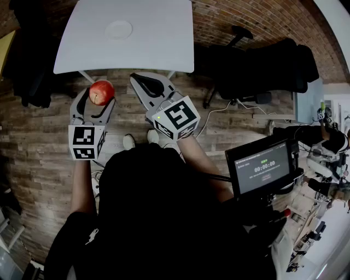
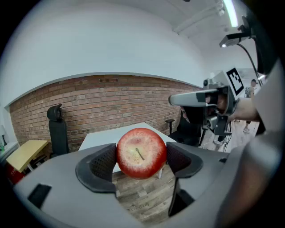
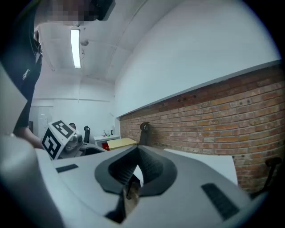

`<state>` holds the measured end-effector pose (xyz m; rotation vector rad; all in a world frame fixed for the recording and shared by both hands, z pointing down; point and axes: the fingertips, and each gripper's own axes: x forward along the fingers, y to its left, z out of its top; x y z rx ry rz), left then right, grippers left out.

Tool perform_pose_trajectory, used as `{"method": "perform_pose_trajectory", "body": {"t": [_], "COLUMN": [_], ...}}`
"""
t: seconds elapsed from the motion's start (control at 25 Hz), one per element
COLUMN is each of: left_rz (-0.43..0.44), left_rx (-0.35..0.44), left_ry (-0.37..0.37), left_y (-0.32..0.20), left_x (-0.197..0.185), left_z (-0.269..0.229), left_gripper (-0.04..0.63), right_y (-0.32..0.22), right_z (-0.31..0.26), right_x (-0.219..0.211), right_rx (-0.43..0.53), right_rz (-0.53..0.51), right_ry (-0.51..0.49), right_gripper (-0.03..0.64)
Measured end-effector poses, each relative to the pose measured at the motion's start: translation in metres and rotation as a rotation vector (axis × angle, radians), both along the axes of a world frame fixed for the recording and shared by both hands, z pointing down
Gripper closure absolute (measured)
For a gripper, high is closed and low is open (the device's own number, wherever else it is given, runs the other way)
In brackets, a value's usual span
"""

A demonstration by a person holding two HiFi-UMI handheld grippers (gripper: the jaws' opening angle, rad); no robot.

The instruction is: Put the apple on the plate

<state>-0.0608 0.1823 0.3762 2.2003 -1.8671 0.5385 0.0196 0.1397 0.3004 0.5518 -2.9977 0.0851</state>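
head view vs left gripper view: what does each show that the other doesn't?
Head view only: the plate, lying on the white table ahead, and the screen at the person's right.

Left gripper view only: the apple close up with its stem showing, a pad pressed on each side, and the ceiling light.

Both: the apple gripped in the left tongs, the shut right tongs beside them, the white table and the brick wall behind it.
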Motion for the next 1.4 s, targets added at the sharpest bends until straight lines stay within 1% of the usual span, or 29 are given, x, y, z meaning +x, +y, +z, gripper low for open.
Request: {"method": "perform_pose_trajectory", "body": {"t": [0.2, 0.4, 0.6, 0.88, 1.24, 1.4], "left_rz": [0.004, 0.013, 0.019, 0.024, 0.033, 0.039], "left_rx": [-0.025, 0.006, 0.006, 0.022, 0.018, 0.01], "left_ry": [0.001, 0.001, 0.013, 0.032, 0.038, 0.042], "left_y": [0.002, -0.005, -0.007, 0.018, 0.016, 0.017], "left_x": [0.0, 0.002, 0.004, -0.021, -0.037, -0.037], "left_z": [0.006, 0.003, 0.006, 0.014, 0.007, 0.008], "left_gripper": [0.236, 0.236, 0.236, 0.236, 0.236, 0.236], "right_y": [0.001, -0.001, -0.005, 0.007, 0.007, 0.006], "right_z": [0.003, 0.005, 0.004, 0.014, 0.006, 0.007], "right_x": [0.003, 0.006, 0.013, 0.008, -0.005, -0.004], "right_rx": [-0.003, -0.014, -0.028, -0.032, -0.033, -0.043], "right_rz": [0.004, 0.006, 0.015, 0.074, 0.088, 0.099], "right_ry": [0.01, 0.009, -0.005, 0.013, 0.015, 0.013], "right_gripper": [0.614, 0.614, 0.614, 0.614, 0.614, 0.612]}}
